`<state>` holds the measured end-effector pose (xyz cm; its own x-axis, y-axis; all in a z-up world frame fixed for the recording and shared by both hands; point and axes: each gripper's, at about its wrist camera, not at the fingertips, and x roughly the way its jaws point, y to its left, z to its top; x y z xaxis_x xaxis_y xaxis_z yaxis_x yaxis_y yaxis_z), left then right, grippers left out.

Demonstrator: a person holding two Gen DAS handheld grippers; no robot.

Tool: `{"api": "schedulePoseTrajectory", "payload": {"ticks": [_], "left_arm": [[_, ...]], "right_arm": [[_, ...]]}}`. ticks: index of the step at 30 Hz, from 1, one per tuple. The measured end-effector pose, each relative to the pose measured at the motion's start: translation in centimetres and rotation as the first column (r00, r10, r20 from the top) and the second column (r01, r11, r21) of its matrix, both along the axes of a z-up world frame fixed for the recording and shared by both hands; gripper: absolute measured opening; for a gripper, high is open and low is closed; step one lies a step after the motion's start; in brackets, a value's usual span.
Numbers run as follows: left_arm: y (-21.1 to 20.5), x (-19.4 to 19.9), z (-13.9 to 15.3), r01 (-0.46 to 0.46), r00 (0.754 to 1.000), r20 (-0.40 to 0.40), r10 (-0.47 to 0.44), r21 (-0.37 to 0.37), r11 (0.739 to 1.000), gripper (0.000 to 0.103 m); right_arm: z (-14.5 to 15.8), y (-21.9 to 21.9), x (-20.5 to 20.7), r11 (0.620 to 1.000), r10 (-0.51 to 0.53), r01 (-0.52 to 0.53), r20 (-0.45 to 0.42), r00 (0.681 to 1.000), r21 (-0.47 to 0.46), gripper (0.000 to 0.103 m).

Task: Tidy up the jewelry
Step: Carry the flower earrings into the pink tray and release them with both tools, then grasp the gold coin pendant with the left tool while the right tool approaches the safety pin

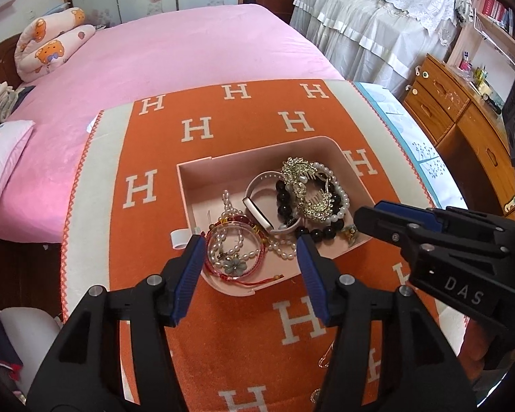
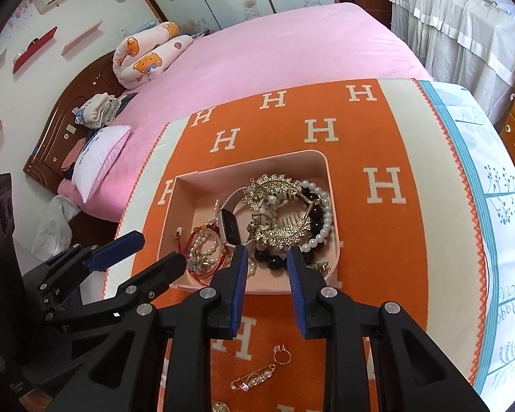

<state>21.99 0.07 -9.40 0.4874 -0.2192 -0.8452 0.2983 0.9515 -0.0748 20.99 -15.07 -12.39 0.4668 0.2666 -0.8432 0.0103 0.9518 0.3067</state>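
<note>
From the left wrist we list a pink tray (image 1: 202, 171) on the orange blanket (image 1: 223, 343), holding a gold hair comb (image 1: 308, 189), black bead bracelet (image 1: 284, 202), pearl strands (image 1: 233, 243) and watch band (image 1: 260, 185); our left gripper (image 1: 248, 257) has jaws spread and empty above its near edge. From the right wrist, our right gripper (image 2: 267, 267) has jaws parted, pinching nothing; a ring (image 2: 282, 353) and pearl pin (image 2: 254, 377) lie nearer us.

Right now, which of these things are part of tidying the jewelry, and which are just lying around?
Part of the job:
- pink tray
- gold hair comb
- black bead bracelet
- ring
- pearl pin

Just lying about:
- pink bed
- bear pillow
- wooden drawers
</note>
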Motion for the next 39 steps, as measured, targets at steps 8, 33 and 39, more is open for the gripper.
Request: {"api": "schedulePoseTrajectory", "payload": {"ticks": [8,33,39], "left_arm": [[0.7,-2.0,1.5,-0.022,0.999,0.041,0.022,0.000,1.000,0.052],[-0.9,-13.1,-2.1,0.052,0.998,-0.031,-0.051,0.033,0.998,0.052],[-1.6,-14.6,-4.8,0.071,0.995,-0.077,-0.069,0.029,0.997,0.052]], "right_arm": [[1.1,-0.4,-1.9,1.000,0.001,0.000,0.016,1.000,-0.006,0.024],[-1.2,-2.7,-10.1,0.999,0.032,-0.034,-0.058,0.998,-0.029,0.024],[-2.6,-2.5,-11.6,0.998,0.048,-0.051,-0.087,0.995,-0.028,0.024]]}}
